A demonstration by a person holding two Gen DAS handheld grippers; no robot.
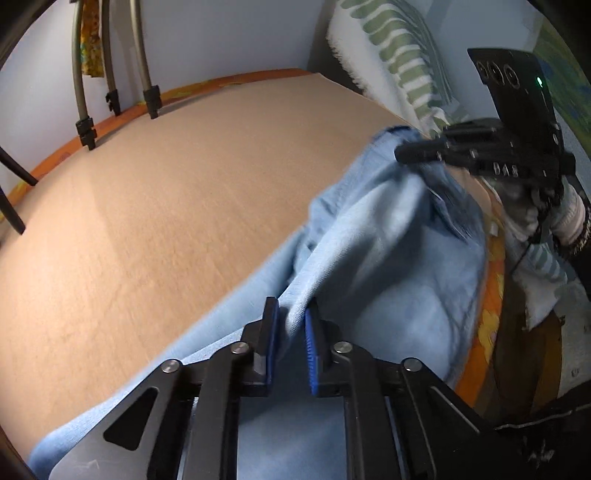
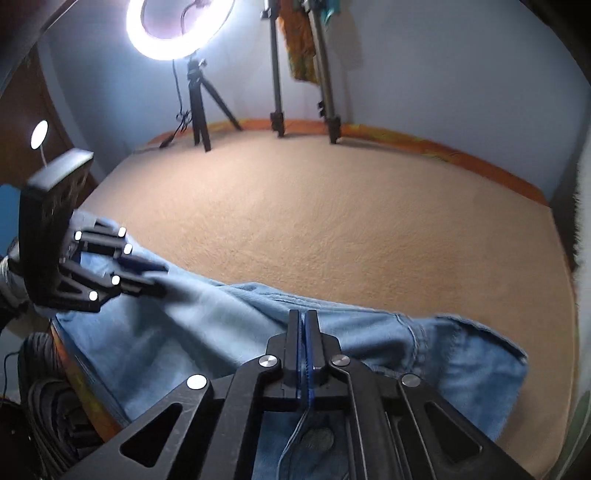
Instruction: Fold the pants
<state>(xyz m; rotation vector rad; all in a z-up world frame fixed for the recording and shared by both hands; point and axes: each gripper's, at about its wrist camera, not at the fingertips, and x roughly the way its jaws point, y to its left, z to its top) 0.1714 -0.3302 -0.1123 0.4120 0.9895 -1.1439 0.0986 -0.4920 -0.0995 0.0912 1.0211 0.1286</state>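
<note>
Light blue denim pants [image 1: 388, 258] lie along the near edge of a tan bed cover [image 1: 184, 184]. In the left wrist view my left gripper [image 1: 291, 325] is shut on a raised ridge of the cloth, which stands between its blue pads [image 1: 312, 343]. My right gripper [image 1: 402, 152] shows at the upper right, its tips on the far darker end of the pants. In the right wrist view my right gripper [image 2: 303, 321] has its fingers pressed together on a thin fold of the pants [image 2: 184, 332]. My left gripper [image 2: 155, 277] is at the left, on the cloth.
Tripod legs [image 2: 277, 92] and a lit ring light [image 2: 166, 29] stand at the far side of the tan cover [image 2: 332, 221]. A green-striped white blanket [image 1: 399, 55] is piled at the back right. The orange mattress edge [image 1: 484, 314] runs close beside the pants.
</note>
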